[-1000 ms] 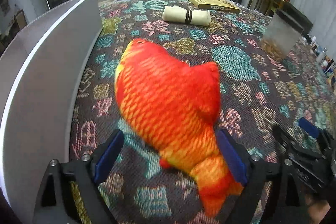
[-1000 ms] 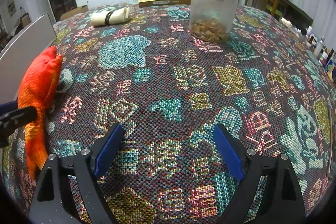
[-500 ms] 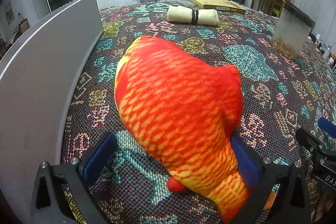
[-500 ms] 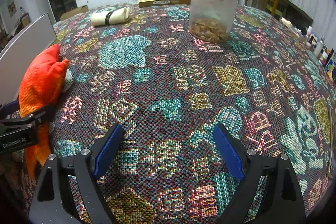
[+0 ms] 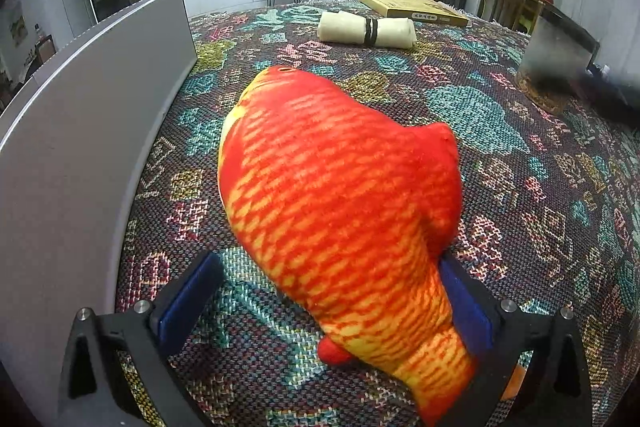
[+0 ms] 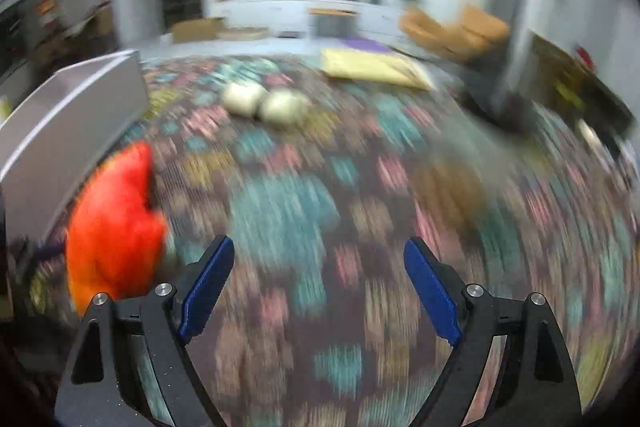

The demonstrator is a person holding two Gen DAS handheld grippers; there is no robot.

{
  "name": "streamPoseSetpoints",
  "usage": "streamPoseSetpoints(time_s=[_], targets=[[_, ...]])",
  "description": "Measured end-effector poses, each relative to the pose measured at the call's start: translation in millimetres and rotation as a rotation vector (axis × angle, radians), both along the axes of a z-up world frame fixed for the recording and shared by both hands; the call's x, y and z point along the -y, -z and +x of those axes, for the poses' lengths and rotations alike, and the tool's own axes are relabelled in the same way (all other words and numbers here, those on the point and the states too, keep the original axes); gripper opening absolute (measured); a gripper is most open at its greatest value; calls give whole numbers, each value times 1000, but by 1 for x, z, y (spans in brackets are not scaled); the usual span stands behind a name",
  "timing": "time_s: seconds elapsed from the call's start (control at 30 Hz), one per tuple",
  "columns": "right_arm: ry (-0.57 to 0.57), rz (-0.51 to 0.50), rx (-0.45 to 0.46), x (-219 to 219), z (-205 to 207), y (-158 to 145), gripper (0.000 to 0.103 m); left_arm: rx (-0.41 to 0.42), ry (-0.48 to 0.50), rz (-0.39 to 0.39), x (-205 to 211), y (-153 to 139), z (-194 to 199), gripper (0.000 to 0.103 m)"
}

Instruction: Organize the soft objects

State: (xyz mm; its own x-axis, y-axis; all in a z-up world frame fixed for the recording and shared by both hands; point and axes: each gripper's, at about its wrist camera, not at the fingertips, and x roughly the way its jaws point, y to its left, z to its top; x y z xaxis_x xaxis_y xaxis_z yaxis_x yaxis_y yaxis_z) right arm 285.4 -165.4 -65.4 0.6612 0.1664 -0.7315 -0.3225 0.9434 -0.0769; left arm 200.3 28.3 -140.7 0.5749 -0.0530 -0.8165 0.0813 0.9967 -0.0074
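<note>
Near the table's left edge, beside the grey bin (image 5: 80,131), the plush fish (image 5: 340,195) lies between the wide-spread left gripper (image 5: 324,291) – long axis running away, tail nearest. Right gripper (image 6: 320,283) – empty, slightly closing.

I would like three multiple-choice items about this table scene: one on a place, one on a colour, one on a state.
1. Where does the grey box stand, seen from the left wrist?
A. left of the plush fish
B. right of it
C. on top of it

2. What colour is the plush fish?
A. blue
B. orange-red with yellow
C. white

3. How is the cream cloth roll?
A. spread flat
B. hanging
C. rolled and strapped

Key: 1 A, the box fills the left edge; 2 B, its striped body shows it; 3 C, a dark band circles its middle.
</note>
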Motion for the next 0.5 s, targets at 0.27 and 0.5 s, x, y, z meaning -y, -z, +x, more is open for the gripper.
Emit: streamPoseSetpoints(time_s=[0.27,0.5], targets=[[-218,-221,-59,-78,124,16,89,1,-1,0,0,0,0,103],[-253,-240,-174,-98,173,57,83,1,-1,0,0,-1,0,103]])
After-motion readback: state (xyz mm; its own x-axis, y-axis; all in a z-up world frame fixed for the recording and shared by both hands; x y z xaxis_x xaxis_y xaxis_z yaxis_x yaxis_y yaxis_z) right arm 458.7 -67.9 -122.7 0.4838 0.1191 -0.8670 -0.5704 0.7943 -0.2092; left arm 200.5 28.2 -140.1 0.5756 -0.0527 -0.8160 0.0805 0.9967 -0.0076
